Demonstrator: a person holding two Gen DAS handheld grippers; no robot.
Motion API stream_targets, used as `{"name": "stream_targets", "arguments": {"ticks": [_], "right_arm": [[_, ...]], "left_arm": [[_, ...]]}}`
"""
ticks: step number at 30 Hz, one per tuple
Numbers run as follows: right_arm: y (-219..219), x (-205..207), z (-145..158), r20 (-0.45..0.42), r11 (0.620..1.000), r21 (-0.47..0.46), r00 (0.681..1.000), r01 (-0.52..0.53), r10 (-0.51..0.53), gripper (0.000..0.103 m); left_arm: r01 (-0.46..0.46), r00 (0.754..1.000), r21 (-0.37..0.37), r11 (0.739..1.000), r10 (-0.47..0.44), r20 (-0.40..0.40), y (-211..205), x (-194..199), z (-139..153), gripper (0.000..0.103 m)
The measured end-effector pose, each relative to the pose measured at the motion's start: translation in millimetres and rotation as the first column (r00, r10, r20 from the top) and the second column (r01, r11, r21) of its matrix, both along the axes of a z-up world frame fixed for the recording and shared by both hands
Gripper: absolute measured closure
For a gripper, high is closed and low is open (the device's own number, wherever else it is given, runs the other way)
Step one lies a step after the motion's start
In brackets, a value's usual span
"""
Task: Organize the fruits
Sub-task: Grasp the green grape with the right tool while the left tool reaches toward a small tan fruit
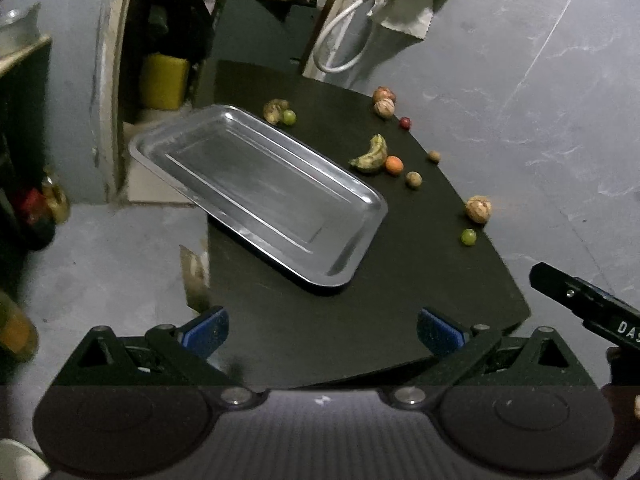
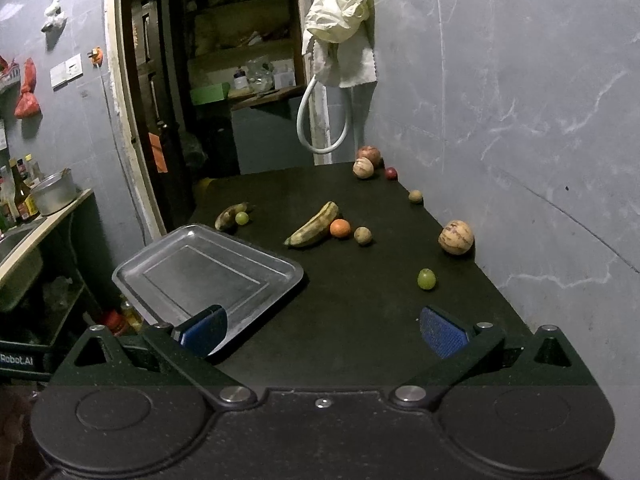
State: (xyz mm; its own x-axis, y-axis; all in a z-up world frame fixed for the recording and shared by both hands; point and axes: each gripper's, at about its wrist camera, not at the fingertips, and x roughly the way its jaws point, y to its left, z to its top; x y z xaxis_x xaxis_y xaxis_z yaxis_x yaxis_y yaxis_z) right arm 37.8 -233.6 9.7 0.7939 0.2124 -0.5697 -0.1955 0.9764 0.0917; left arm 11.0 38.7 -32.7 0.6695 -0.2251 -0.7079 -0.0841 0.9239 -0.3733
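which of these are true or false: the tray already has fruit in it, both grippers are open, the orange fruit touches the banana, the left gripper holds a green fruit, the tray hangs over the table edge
1. The metal tray already has fruit in it. False: it is empty; all the fruit lies on the black table.
2. Both grippers are open. True: the left gripper and the right gripper both have their jaws spread with nothing between them.
3. The orange fruit touches the banana. True.
4. The left gripper holds a green fruit. False: it holds nothing; the nearest green fruit sits on the table near the wall.
5. The tray hangs over the table edge. True: one corner juts past the table's edge.
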Motion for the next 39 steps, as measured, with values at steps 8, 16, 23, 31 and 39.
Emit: {"name": "stream_targets", "arguments": {"ticks": [8,16,23,31,39], "right_arm": [[-10.7,21.1,-13.7,-0.045,1.0,-0.009,0.999,0.029,-0.029,0.001],[-20.2,83.4,-35.6,-0.065,0.998,0.011,0.996,0.061,-0.06,0.001],[-31.3,146.2,-57.5,-0.108,0.996,0.026,0.991,0.086,-0.083,0.001],[-45.1,186.8,-82.8,-0.178,0.995,0.014,0.98,0.098,-0.094,0.001],[-55.9,201.0,-97.4,-0.213,0.99,-0.029,0.967,0.135,-0.138,0.017]], "left_arm": [[0.031,0.999,-0.037,0.999,-0.032,-0.026,-6.0,33.3,1.6,0.0],[0.049,0.998,-0.021,0.999,-0.048,0.028,-18.4,95.3,8.0,0.0],[0.14,0.989,0.068,0.988,-0.142,0.03,-43.0,180.0,10.9,0.0],[0.327,0.935,0.273,0.905,-0.352,0.047,-101.4,260.7,11.1,0.001],[0.52,0.804,0.5,0.692,-0.595,-0.012,-165.8,312.3,-4.7,0.001]]}}
